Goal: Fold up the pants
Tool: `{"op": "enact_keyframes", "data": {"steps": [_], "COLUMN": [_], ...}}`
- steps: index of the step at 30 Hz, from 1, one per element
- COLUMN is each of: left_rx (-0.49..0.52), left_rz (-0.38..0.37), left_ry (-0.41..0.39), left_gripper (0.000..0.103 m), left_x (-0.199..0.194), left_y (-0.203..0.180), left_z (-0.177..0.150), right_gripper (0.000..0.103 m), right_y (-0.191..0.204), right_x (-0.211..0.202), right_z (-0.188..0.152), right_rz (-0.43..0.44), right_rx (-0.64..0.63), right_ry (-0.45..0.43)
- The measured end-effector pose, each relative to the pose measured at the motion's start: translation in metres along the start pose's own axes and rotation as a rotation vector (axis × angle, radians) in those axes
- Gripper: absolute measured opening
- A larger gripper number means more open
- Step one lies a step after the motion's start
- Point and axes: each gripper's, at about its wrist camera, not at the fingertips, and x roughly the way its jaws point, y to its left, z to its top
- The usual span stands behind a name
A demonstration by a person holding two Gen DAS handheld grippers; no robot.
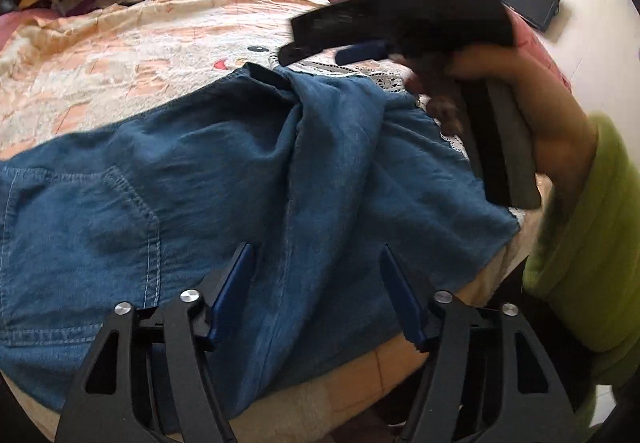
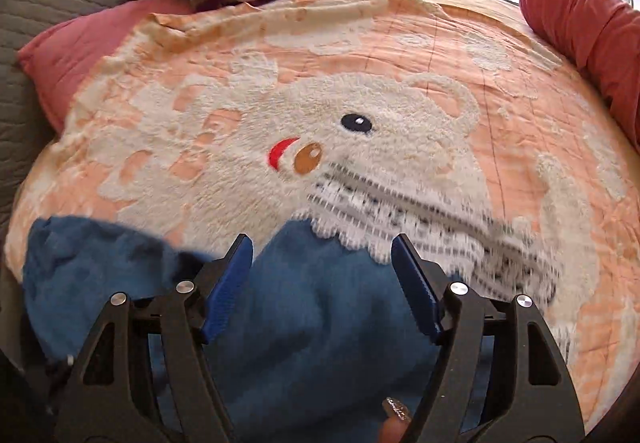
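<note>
The blue pants (image 1: 224, 179) are lying rumpled across the peach bedspread (image 2: 400, 43), lace hem (image 2: 360, 239) pointing up the bed. The left gripper (image 1: 316, 283) is hovering with jaws spread over the seam, holding nothing. The right gripper (image 2: 322, 275) is gaping too, probably mid-swing, since its view is smeared. Flattening that bunched middle ridge first would be making a cleaner fold.

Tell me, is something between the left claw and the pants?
Nothing visible is. The left claw hangs open directly over the pants, with only blue fabric showing between its fingers. The right claw is farther away, over the far edge of the pants.
</note>
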Motion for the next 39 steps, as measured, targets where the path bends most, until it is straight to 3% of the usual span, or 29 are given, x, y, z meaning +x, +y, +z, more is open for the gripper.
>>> {"op": "enact_keyframes", "data": {"steps": [5, 9, 10, 11, 12, 14, 19, 28, 29, 30, 32, 33, 34, 39], "left_rx": [0.007, 0.023, 0.021, 0.016, 0.012, 0.004, 0.015, 0.062, 0.071, 0.078, 0.1, 0.098, 0.089, 0.08], "left_rz": [-0.013, -0.008, -0.009, -0.013, -0.014, -0.018, -0.007, 0.015, 0.015, 0.016, 0.015, 0.002, -0.014, -0.032], "left_ry": [-0.006, -0.004, -0.004, -0.004, -0.004, -0.006, -0.012, -0.067, -0.071, -0.069, -0.054, -0.046, -0.041, -0.052], "left_gripper": [0.057, 0.057, 0.057, 0.057, 0.059, 0.059, 0.063, 0.06, 0.058, 0.049, 0.027, 0.011, 0.006, 0.004], "left_x": [-0.001, -0.003, -0.002, -0.002, -0.002, -0.003, -0.002, -0.012, -0.012, -0.011, -0.008, -0.007, -0.007, -0.014], "left_y": [-0.003, -0.004, -0.005, -0.004, -0.003, -0.001, -0.001, -0.013, -0.014, -0.013, -0.013, -0.011, -0.009, 0.001], "left_z": [0.0, -0.002, -0.002, -0.002, 0.0, 0.0, 0.006, 0.015, 0.015, 0.016, 0.014, 0.014, 0.014, 0.011], "right_gripper": [0.072, 0.072, 0.061, 0.037, 0.031, 0.008, 0.007, 0.007, 0.007, 0.007, 0.007, 0.007, 0.008, 0.008], "right_y": [0.003, 0.009, 0.008, 0.004, 0.0, -0.013, -0.046, -0.095, -0.1, -0.103, -0.109, -0.112, -0.116, -0.133], "right_x": [0.026, 0.049, 0.054, 0.058, 0.059, 0.053, 0.009, -0.046, -0.056, -0.064, -0.081, -0.088, -0.095, -0.127], "right_z": [0.021, 0.03, 0.03, 0.029, 0.029, 0.03, 0.023, -0.008, -0.013, -0.018, -0.032, -0.039, -0.047, -0.109], "right_rz": [-0.011, -0.089, -0.105, -0.124, -0.118, -0.096, -0.002, 0.091, 0.102, 0.105, 0.106, 0.107, 0.106, 0.098], "right_rx": [0.002, -0.062, -0.072, -0.075, -0.072, -0.03, 0.072, 0.212, 0.228, 0.239, 0.261, 0.276, 0.294, 0.426], "right_ry": [0.034, 0.062, 0.062, 0.056, 0.057, 0.047, -0.043, -0.094, -0.119, -0.133, -0.156, -0.169, -0.178, -0.191]}}
